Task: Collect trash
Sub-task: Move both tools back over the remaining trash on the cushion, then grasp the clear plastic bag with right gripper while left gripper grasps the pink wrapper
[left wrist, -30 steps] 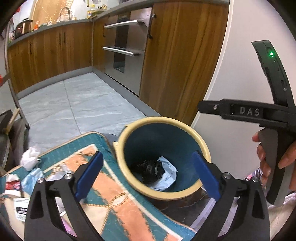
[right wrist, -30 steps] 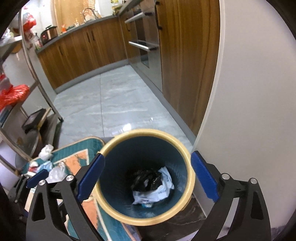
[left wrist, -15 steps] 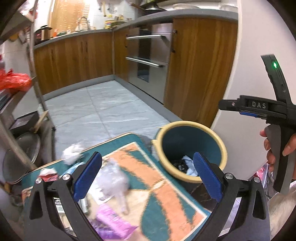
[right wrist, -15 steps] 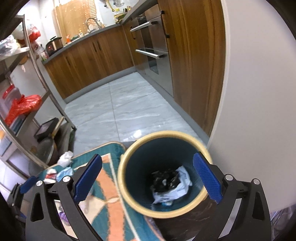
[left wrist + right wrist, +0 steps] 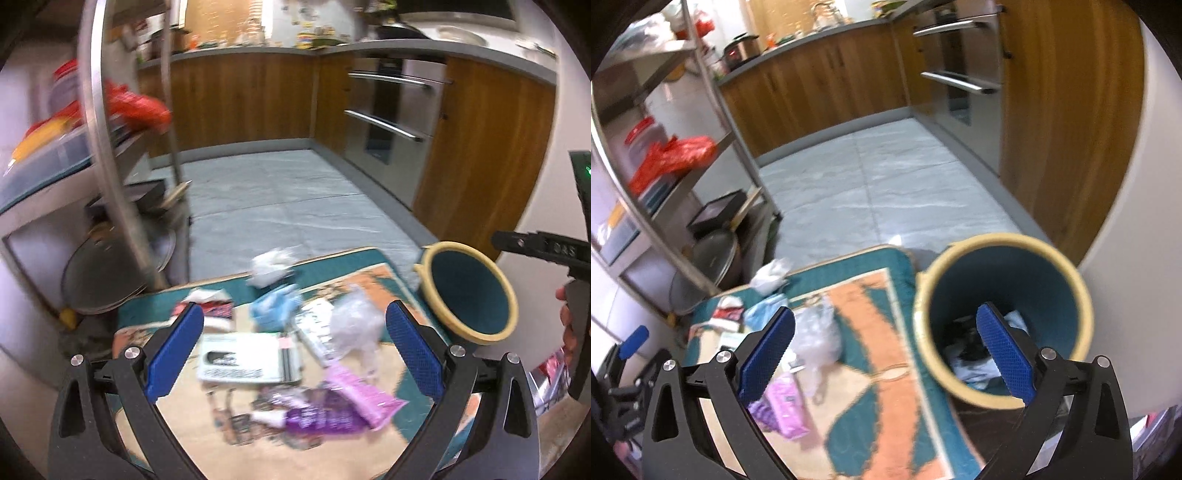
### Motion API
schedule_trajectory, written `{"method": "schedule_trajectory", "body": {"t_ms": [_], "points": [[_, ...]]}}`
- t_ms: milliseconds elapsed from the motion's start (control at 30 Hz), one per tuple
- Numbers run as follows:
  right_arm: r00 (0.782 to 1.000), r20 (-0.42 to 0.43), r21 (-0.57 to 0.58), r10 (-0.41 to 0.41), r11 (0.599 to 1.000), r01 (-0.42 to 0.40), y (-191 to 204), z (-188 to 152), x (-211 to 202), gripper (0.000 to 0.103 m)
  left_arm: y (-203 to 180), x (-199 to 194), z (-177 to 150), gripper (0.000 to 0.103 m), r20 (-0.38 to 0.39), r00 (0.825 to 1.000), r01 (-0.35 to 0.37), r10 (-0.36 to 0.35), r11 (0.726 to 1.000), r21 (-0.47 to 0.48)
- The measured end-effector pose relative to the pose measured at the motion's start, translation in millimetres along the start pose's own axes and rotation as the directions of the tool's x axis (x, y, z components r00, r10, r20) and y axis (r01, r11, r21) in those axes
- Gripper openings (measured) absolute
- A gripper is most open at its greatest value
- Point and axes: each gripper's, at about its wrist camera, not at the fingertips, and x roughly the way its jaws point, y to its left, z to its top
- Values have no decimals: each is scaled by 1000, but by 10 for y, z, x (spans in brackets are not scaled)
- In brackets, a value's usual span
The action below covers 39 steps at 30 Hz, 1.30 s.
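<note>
A teal bin with a cream rim (image 5: 467, 291) (image 5: 1003, 314) stands on the floor by the white wall, with black and white trash inside it. Litter lies on the teal and orange rug (image 5: 369, 280) (image 5: 871, 350): a clear plastic bag (image 5: 354, 328) (image 5: 816, 332), a purple wrapper (image 5: 351, 402) (image 5: 786, 402), a white printed box (image 5: 240, 358), blue tissue (image 5: 273, 306) and a white crumpled paper (image 5: 269, 264) (image 5: 772, 273). My left gripper (image 5: 293, 350) hangs open above the litter, holding nothing. My right gripper (image 5: 884, 350) is open too, between the rug and the bin.
A steel rack (image 5: 107, 155) (image 5: 683, 155) with a red bag and pot lids stands at the left. Wooden cabinets and an oven (image 5: 388, 110) line the far side of the grey tiled floor (image 5: 280, 199). A hand (image 5: 569, 325) holds the right gripper's handle.
Both grippers have swung left, away from the bin and toward the litter on the rug. The bin now sits at the right of each view. Both stayed open.
</note>
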Motion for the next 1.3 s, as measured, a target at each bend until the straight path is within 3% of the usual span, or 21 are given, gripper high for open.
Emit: {"method": "schedule_trajectory", "body": {"t_ms": [267,433,633,667,733,800,900,1100,1300], "points": [[998,-62,-75,-4,997,-1,489,-60,380,98,497,76,-142,97,-47,995,-87,85,995,-48],[991,-132,-133,-25,991,7,700,-134,758,98,718,335,-288,97,-132,982,-138,133,990,-35],[970,-240,-239,-40,971,-19,925,-305,1232,93,709,629,-463,97,-229,966,-122,121,993,9],[968,-249,-245,-43,969,-20,940,-328,1274,91,687,655,-476,97,-237,965,-112,113,994,17],[955,-294,-244,-38,969,-37,960,-391,1411,73,620,717,-509,97,-255,962,-95,101,995,36],[942,-335,-230,-31,972,-50,954,-430,1525,67,564,775,-533,97,-274,957,-86,97,995,51],[922,-386,-213,-10,974,-78,943,-485,1649,40,495,830,-538,97,-289,954,-67,79,996,51],[935,-353,-162,40,981,-103,879,-393,1491,31,271,886,-556,97,-313,950,22,-12,999,28],[967,-255,-134,-3,990,-32,688,-184,1258,30,-182,902,-601,97,-323,945,91,-58,992,88]]}}
